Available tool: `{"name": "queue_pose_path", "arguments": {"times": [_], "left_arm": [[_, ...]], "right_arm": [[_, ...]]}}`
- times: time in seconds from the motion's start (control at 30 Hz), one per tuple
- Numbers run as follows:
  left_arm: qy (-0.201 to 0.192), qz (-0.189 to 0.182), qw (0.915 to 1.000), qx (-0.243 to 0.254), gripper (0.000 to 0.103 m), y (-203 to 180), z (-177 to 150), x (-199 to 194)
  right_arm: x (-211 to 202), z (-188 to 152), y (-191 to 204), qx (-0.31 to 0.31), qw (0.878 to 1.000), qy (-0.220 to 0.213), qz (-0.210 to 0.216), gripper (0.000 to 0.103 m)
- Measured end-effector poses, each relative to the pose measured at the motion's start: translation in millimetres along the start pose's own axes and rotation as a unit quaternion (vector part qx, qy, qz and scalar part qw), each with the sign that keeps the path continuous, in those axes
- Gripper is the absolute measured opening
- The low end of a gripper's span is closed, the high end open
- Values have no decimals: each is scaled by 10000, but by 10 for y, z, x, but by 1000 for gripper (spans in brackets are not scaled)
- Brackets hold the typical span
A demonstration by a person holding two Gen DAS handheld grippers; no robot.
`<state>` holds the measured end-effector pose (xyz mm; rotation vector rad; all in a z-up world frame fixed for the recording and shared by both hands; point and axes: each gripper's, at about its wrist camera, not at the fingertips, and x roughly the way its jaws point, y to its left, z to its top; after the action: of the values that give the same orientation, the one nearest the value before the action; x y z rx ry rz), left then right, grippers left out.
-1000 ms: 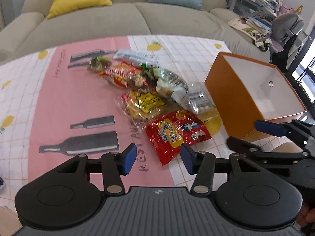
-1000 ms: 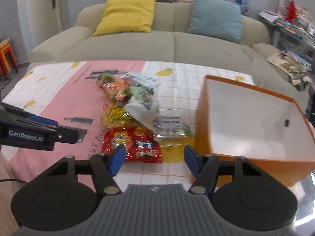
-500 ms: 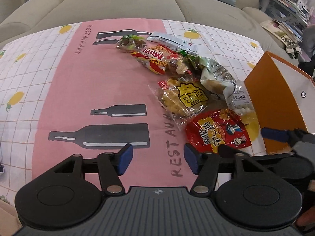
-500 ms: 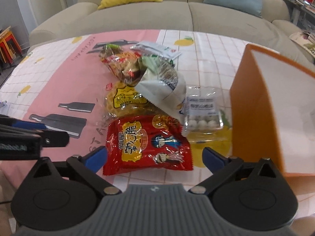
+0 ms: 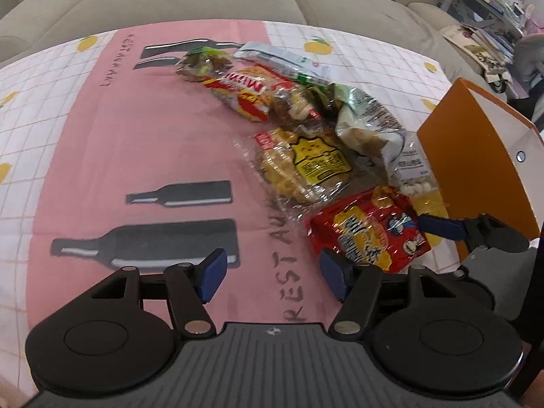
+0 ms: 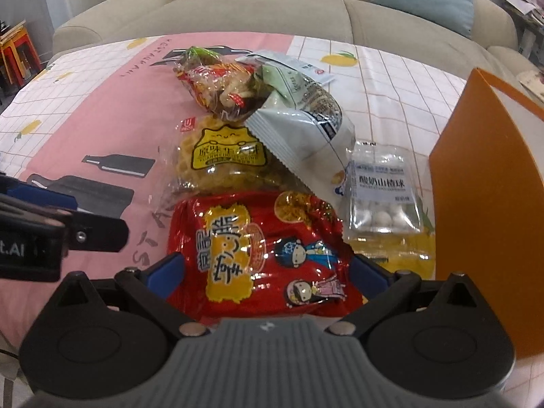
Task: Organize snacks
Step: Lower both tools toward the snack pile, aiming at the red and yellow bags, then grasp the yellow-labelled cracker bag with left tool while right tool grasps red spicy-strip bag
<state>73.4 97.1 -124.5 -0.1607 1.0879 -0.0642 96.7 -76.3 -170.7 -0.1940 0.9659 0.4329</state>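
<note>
Several snack packets lie in a heap on the tablecloth. Nearest is a red packet (image 6: 265, 248) (image 5: 367, 231). Behind it sit a clear yellow waffle packet (image 6: 221, 166), a grey-green bag (image 6: 299, 125) and a clear box of white balls (image 6: 380, 197). My right gripper (image 6: 267, 268) is low over the red packet, wide open, one pad at each side of it and neither pressing. My left gripper (image 5: 272, 272) hovers over bare pink cloth left of the red packet. Its jaws are opening with nothing between them.
An orange box (image 6: 486, 204) (image 5: 476, 163) with a white inside stands open at the right, close to the snacks. More packets (image 5: 244, 91) trail toward the table's far side. A beige sofa (image 6: 272, 13) runs behind the table. Cluttered shelves (image 5: 493, 17) stand at the far right.
Both grippers have come down and closer to the snack heap. The right jaws spread wide and now flank the red packet. The left jaws widened a little.
</note>
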Motion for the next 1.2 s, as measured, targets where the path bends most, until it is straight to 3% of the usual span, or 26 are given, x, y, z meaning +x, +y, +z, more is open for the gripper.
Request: {"name": "queue_pose_path", "arguments": {"times": [0.2, 0.37, 0.57, 0.77, 0.83, 1.03, 1.2], "left_arm": [[-101, -205, 9996, 151, 74, -72, 90, 109], [-185, -224, 9992, 287, 74, -125, 148, 223], [-194, -190, 9987, 425, 64, -163, 175, 383], [-327, -37, 9976, 604, 36, -255, 194, 464], [-377, -13, 9974, 612, 27, -251, 187, 447], [-231, 103, 9992, 314, 11, -158, 132, 348], [52, 409, 9991, 63, 8, -50, 0, 208]], "right_arm": [[26, -9, -32, -29, 9999, -41, 100, 99], [-30, -6, -101, 63, 9999, 31, -78, 92], [-54, -21, -143, 70, 9994, -2, -345, 87], [-52, -27, -152, 104, 9993, 1, -351, 89], [-42, -35, -146, 117, 9992, 39, -379, 98], [-22, -50, -137, 72, 9993, 44, -365, 100], [-54, -79, -74, -89, 10000, 40, 14, 98]]}}
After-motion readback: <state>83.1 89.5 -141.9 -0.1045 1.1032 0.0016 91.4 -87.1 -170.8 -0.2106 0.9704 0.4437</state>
